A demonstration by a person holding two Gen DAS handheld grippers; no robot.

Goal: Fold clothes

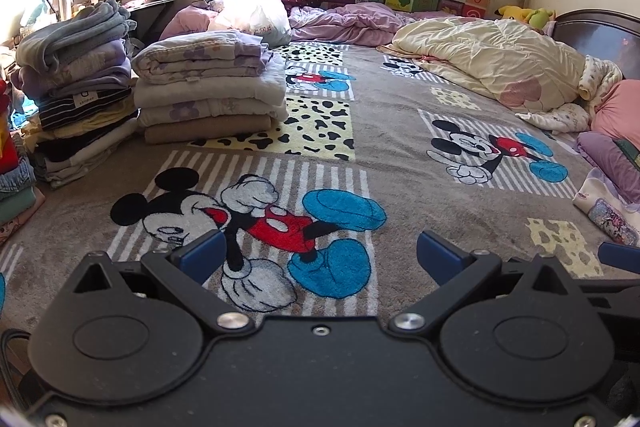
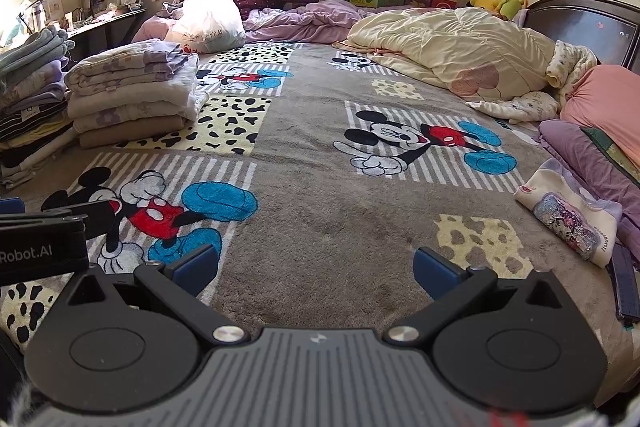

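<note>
folded stacks [image 1: 208, 87] left on bed | quilt [image 1: 492, 63] right | bag [image 1: 252, 13] behind stacks

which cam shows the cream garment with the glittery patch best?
Right wrist: the folded cream garment with the glittery patch lies whole at the bed's right side. Left wrist shows it cut by the frame edge.
</note>
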